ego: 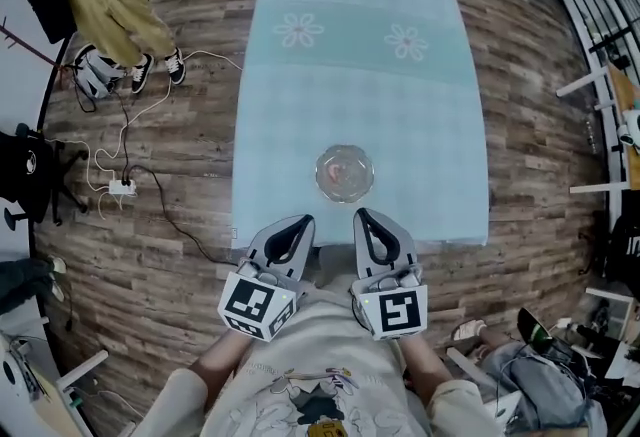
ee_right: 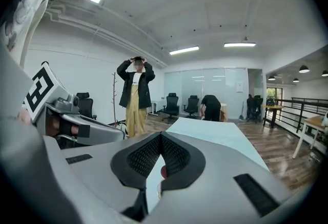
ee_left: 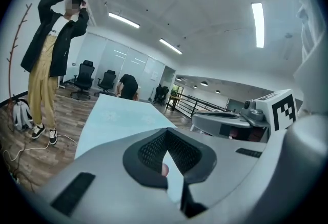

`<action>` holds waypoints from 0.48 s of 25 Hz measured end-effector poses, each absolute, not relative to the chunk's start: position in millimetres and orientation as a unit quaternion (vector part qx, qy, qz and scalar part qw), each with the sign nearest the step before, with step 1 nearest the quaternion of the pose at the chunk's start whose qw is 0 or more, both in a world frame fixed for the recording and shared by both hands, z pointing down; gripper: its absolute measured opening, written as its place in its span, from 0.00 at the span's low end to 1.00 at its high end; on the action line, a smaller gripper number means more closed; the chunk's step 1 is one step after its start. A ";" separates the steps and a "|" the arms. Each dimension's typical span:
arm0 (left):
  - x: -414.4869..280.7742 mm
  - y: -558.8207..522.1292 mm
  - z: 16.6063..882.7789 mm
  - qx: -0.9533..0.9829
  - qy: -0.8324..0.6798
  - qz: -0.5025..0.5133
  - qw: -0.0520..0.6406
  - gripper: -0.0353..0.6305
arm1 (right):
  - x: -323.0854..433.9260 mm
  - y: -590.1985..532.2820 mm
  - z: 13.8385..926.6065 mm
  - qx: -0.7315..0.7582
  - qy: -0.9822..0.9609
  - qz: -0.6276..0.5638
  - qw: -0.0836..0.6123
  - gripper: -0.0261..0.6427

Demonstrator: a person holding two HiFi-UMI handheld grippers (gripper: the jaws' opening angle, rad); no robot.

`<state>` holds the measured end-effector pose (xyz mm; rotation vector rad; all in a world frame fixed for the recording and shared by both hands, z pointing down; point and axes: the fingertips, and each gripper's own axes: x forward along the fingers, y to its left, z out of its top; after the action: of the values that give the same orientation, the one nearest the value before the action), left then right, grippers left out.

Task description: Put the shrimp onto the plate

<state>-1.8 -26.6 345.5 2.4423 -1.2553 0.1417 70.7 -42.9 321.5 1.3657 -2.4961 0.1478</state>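
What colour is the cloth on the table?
Pale blue-green tablecloth with two flower motifs; clearest in the head view.

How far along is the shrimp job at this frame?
Looks done: something pinkish, likely the shrimp, lies in the round clear glass plate on the pale blue tablecloth. In hand: nothing; left gripper and right gripper are shut, empty, near the person's body. Left: nothing visible.

The desk (ego: 400, 125) is long and rectangular, standing on a wooden plank floor (ego: 200, 125). A pale blue-green cloth (ego: 300, 115) covers its whole top, with two flower prints (ego: 298, 29) toward the far end. A single clear glass plate (ego: 321, 175) rests on the cloth near the near edge, about midway across.
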 end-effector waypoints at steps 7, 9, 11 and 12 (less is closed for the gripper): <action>-5.0 -25.1 318.0 0.873 -0.459 0.027 0.163 0.05 | 80.5 -30.1 293.7 0.493 -0.863 0.047 0.097 0.07; -2.6 -23.4 318.0 0.875 -0.456 0.029 0.158 0.05 | 81.8 -27.7 291.8 0.498 -0.861 0.044 0.091 0.07; -0.7 -19.7 317.1 0.879 -0.451 0.032 0.153 0.05 | 80.4 -24.7 291.9 0.498 -0.861 0.043 0.092 0.07; -0.2 -17.4 316.4 0.880 -0.450 0.032 0.150 0.05 | 79.3 -23.0 292.8 0.496 -0.862 0.044 0.096 0.07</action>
<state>-0.2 -17.4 316.4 2.5282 -1.2924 0.0930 79.3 -23.0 292.8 1.4697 -2.5544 0.1300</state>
